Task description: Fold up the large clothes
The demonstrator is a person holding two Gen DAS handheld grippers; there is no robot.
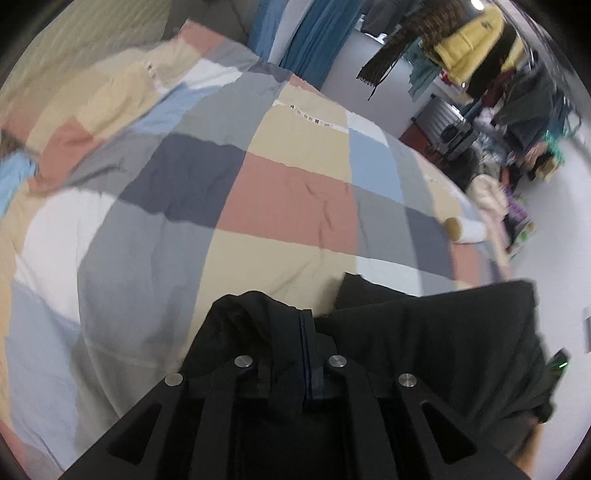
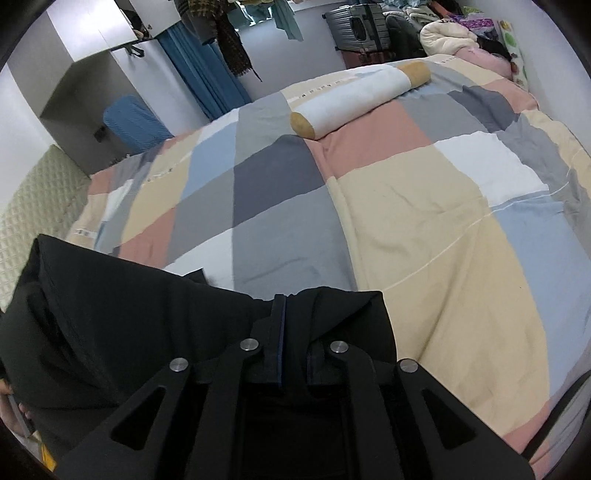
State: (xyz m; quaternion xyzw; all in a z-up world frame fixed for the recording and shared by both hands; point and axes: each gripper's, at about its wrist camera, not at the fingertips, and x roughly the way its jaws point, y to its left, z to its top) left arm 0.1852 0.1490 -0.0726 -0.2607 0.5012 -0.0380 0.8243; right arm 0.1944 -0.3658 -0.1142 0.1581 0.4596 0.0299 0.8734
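A large black garment hangs bunched over the near edge of a bed covered by a patchwork quilt. My left gripper is shut on a gathered fold at the garment's left end; cloth hides its fingertips. In the right wrist view the same black garment stretches away to the left, and my right gripper is shut on a fold of its right end, tips also under cloth. The garment spans between both grippers, low over the quilt.
A white bolster with tan ends lies across the far part of the bed. Beyond it are a grey suitcase, piled bedding, a blue suitcase, blue curtains and hanging clothes.
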